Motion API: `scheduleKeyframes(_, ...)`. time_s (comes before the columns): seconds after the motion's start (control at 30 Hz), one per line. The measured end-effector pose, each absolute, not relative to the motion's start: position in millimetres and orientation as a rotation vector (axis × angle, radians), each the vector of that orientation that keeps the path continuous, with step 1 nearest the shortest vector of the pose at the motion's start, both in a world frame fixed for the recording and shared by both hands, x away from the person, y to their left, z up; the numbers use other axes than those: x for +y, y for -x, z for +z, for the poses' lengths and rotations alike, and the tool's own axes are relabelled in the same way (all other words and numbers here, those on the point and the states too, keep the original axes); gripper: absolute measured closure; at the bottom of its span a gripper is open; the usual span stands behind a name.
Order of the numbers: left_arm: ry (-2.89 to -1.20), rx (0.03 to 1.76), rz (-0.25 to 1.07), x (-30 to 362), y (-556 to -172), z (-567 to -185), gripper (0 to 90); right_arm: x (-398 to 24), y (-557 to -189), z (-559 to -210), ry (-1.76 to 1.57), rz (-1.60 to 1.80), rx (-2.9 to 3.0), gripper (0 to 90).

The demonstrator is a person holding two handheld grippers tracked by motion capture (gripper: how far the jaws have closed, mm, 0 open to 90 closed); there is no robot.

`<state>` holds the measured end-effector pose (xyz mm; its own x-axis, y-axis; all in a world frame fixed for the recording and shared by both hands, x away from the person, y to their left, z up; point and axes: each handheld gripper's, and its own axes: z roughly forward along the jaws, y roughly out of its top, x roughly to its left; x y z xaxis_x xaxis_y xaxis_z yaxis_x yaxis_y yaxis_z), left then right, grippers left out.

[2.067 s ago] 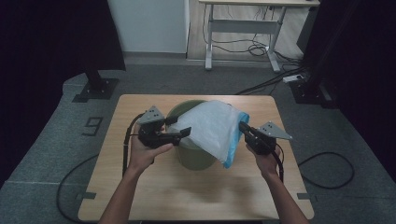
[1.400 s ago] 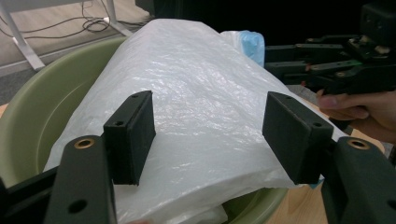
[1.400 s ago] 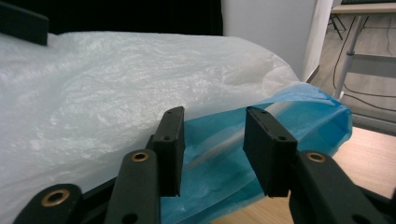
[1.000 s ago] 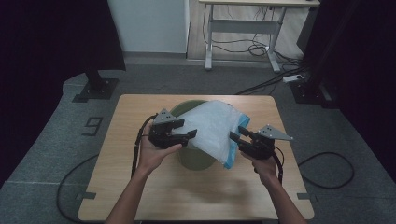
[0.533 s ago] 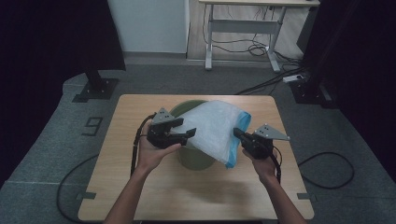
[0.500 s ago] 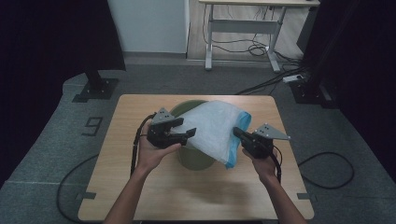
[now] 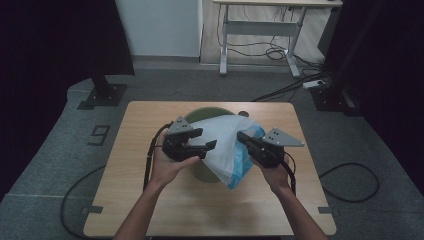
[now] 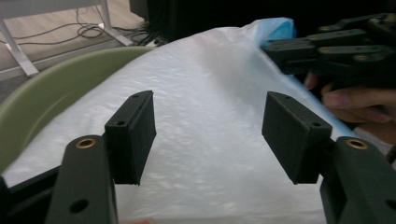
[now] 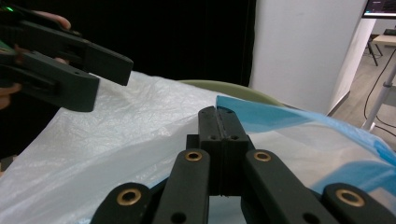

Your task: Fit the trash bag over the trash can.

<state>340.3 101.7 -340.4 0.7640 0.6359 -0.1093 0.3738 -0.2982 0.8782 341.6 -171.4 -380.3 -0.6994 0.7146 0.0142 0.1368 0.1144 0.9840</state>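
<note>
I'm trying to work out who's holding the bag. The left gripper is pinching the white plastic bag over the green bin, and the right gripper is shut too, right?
Not quite. The left gripper is open: the left gripper view shows its jaws apart above the white plastic bag, pinching nothing. The right gripper is shut, on the bag's blue edge, over the green bin.

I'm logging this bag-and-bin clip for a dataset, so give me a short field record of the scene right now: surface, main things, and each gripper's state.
surface: wooden table, dark carpet around it
bin: green bin at the table's middle, rim partly covered
bag: white plastic bag with a blue edge, draped over the bin
left gripper: left gripper open, jaws apart above the white film, no grip on it
right gripper: right gripper shut, jaws together at the bag's blue edge; whether film is pinched cannot be told
hands: one per gripper, either side of the bin
</note>
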Motion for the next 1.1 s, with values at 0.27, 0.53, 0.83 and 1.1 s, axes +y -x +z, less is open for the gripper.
scheduleKeyframes(0.27,-1.942,0.773,0.294,89.3,-339.1,-341.9,31.2,-157.2,-344.8,-382.6,-0.804,1.536,1.92,88.7)
scheduleKeyframes(0.53,-1.933,0.796,0.275,82.0,-338.8,-341.5,28.6,-151.8,-342.3,-380.6,-0.77,1.478,1.905,88.8)
scheduleKeyframes(0.83,-1.952,0.784,0.257,64.8,-336.0,-340.8,26.7,-150.2,-342.0,-381.1,-0.766,1.459,1.899,88.7)
scheduleKeyframes(1.1,-1.966,0.82,0.256,54.0,-338.1,-344.5,27.0,-150.5,-341.6,-380.9,-0.77,1.456,1.893,88.7)
